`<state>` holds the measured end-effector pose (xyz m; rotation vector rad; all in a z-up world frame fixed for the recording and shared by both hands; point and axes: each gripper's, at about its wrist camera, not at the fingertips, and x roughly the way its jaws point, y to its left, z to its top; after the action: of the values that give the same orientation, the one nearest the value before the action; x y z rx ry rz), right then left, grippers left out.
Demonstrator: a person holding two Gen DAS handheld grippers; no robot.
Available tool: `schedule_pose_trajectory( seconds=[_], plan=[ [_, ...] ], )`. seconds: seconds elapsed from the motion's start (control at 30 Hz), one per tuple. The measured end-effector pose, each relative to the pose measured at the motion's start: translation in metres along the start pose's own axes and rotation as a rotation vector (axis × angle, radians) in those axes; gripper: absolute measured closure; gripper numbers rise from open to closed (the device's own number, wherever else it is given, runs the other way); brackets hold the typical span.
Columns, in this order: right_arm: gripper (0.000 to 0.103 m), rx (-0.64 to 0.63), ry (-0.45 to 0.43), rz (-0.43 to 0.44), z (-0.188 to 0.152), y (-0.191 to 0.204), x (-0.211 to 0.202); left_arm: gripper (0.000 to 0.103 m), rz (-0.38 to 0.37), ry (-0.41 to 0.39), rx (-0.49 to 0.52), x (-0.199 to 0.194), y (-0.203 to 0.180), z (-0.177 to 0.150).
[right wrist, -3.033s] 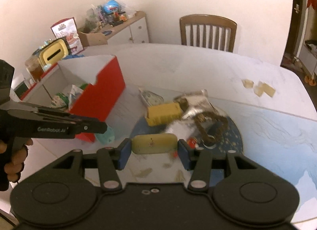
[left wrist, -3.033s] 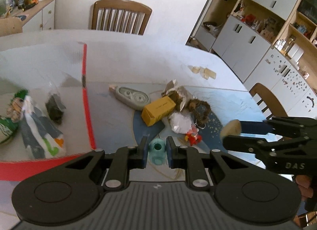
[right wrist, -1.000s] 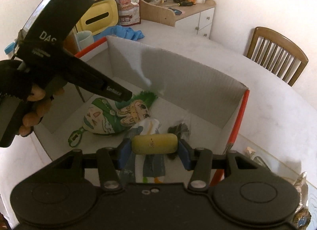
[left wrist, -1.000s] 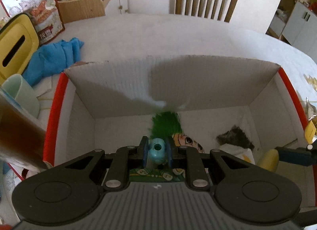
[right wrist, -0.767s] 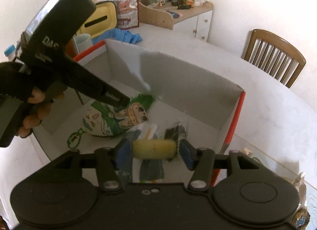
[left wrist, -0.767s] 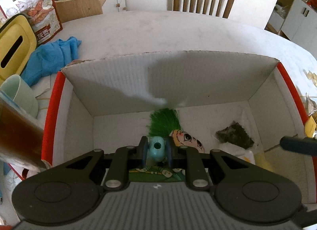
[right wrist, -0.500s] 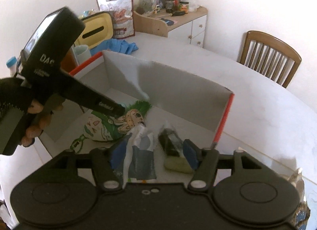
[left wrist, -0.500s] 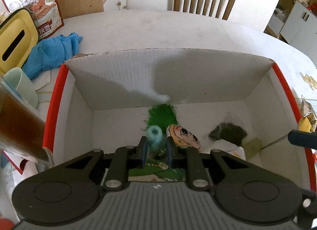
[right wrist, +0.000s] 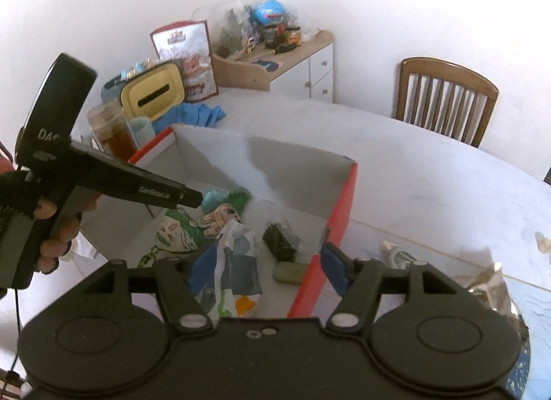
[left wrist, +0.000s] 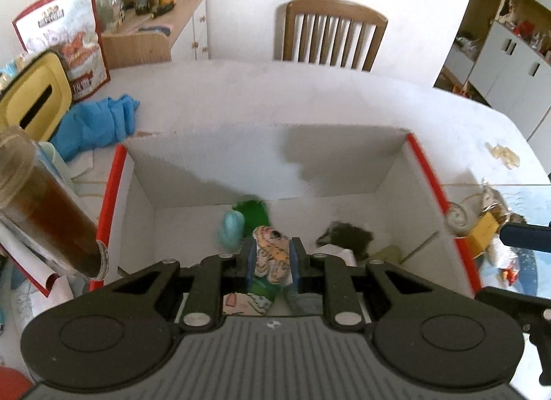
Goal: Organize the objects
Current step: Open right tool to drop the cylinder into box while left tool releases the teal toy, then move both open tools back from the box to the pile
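The L gripper [left wrist: 272, 262] hangs over the box [left wrist: 430, 172] w/ its fingers pinched narrow & nothing in them; the doll [left wrist: 272, 255] seen thru the small gap lies lower down on the box floor. The teal toy [left wrist: 232, 233] sits in the box by the doll's green hair, not in any grip. The R gripper [right wrist: 265, 265] has wide fingers that have just been opening, w/ nothing between them; the yellow block [right wrist: 287, 272] lies on the box floor near the red side wall, next to a dark bag [right wrist: 280, 241]. So both things look dropped off, & more stuff waits in a pile [left wrist: 482, 233] on the counter [left wrist: 310, 96], just past that wall. What could go wrong: the R fingers sit right over the red wall, one on each side, so if the hand swings to the pile too low, a finger could hook the wall & drag or tip the box. The jar [left wrist: 44, 221] of brown stuff stands close to the box's other side; a fast L swing could bump it & spill it. Both grippers prob. head to the same pile, so they could knock into each other. The teal toy looks round-ish, so a shove on the box might make it roll about, but the walls look tall enough to keep it in.
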<state>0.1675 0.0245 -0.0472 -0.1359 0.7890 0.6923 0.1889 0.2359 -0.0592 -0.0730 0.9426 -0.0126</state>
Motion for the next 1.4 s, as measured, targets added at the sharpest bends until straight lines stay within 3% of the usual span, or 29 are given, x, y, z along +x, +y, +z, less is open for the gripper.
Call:
schedule_pose_trajectory(
  seconds=[0.23, 0.3, 0.33, 0.37, 0.43, 0.67, 0.77, 1.0, 1.13, 1.3, 1.4],
  plan=[
    [0.029, 0.049, -0.063, -0.018, -0.008, -0.017, -0.037, 0.083, -0.018, -0.078, 0.015, -0.035, -0.021, -0.004],
    [0.024, 0.069, -0.078, -0.034, -0.012, -0.023, -0.047, 0.076, -0.029, -0.090, 0.014, -0.043, -0.026, -0.005],
    [0.023, 0.082, -0.086, -0.041, -0.014, -0.027, -0.052, 0.068, -0.030, -0.098, 0.013, -0.046, -0.029, -0.007],
    [0.022, 0.095, -0.094, -0.046, -0.017, -0.031, -0.057, 0.049, -0.028, -0.110, 0.012, -0.050, -0.032, -0.008],
    [0.020, 0.121, -0.105, -0.063, -0.022, -0.040, -0.067, 0.028, -0.022, -0.140, 0.012, -0.058, -0.038, -0.010],
    [0.014, 0.191, -0.127, -0.129, -0.047, -0.075, -0.101, 0.027, -0.058, -0.159, 0.006, -0.071, -0.061, -0.015],
    [0.013, 0.217, -0.128, -0.157, -0.060, -0.090, -0.115, 0.020, -0.073, -0.171, 0.006, -0.076, -0.073, -0.018],
    [0.013, 0.252, -0.125, -0.203, -0.082, -0.119, -0.136, 0.018, -0.120, -0.164, 0.029, -0.076, -0.107, -0.025],
    [0.013, 0.268, -0.119, -0.223, -0.092, -0.138, -0.143, 0.000, -0.157, -0.183, 0.059, -0.074, -0.128, -0.031],
    [0.013, 0.269, -0.114, -0.238, -0.102, -0.159, -0.148, 0.000, -0.207, -0.218, 0.060, -0.067, -0.154, -0.037],
    [0.013, 0.268, -0.103, -0.248, -0.108, -0.173, -0.147, 0.000, -0.231, -0.192, 0.057, -0.056, -0.169, -0.040]
  ],
)
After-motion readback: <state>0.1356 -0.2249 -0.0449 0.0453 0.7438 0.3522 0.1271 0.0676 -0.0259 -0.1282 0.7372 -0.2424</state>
